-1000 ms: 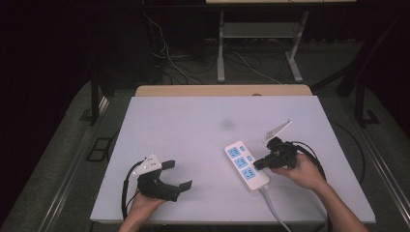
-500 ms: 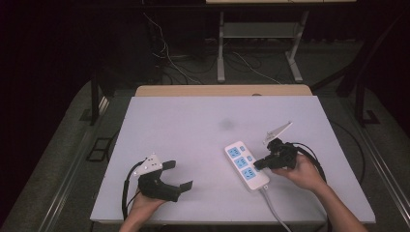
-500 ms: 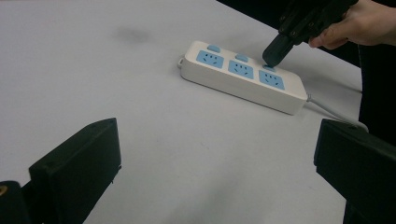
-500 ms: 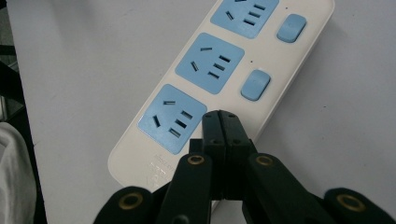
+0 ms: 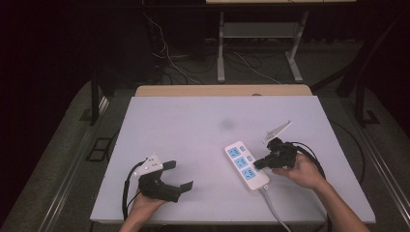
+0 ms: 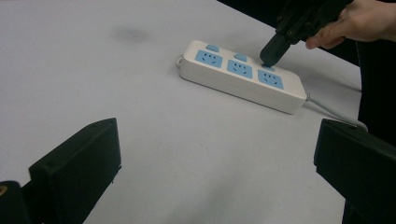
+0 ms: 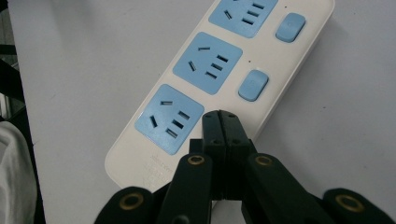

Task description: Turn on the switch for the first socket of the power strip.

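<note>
The right gripper (image 5: 259, 164), jaws pressed together with nothing between them, rests its tip on the switch (image 6: 268, 68) beside the socket nearest the cord (image 5: 275, 212) of the power strip (image 5: 245, 165); against the earlier high views nothing has shifted, so the press seems made or under way. The strip lies on the table (image 5: 193, 125) toward its right front, while the left gripper (image 5: 180, 175) waits well to the strip's left, jaws wide and empty, and nothing blocks the way.
</note>
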Demonstrator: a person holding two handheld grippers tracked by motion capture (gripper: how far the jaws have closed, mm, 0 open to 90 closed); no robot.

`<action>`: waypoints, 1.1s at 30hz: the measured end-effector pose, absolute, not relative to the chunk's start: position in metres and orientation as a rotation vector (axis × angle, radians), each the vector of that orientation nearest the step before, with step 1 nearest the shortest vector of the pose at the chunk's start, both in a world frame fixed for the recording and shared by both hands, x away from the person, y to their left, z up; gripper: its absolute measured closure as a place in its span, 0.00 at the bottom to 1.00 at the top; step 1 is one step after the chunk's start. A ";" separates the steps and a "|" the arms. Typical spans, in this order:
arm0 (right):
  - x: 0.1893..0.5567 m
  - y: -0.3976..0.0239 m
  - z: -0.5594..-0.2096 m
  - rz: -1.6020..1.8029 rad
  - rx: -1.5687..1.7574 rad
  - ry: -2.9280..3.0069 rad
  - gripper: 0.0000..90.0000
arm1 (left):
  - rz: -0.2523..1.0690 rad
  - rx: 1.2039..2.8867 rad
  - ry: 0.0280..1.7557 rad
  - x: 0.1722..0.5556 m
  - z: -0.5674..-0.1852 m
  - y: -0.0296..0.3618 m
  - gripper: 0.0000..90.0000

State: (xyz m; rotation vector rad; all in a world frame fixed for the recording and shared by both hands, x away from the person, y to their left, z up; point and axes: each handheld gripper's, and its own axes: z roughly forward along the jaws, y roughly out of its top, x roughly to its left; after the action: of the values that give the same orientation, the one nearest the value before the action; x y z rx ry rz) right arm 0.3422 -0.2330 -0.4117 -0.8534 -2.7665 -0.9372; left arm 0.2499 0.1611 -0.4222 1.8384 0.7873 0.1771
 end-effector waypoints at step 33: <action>0.329 -0.225 -0.415 -1.017 -0.864 -2.858 1.00 | 0.185 1.823 0.806 0.248 -0.422 0.166 0.00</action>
State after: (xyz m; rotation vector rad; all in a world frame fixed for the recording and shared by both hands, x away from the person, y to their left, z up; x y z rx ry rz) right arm 0.3294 -0.2253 -0.4151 -0.8643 -2.8583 -1.0169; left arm 0.2476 0.1659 -0.4219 1.8229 0.8058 0.1854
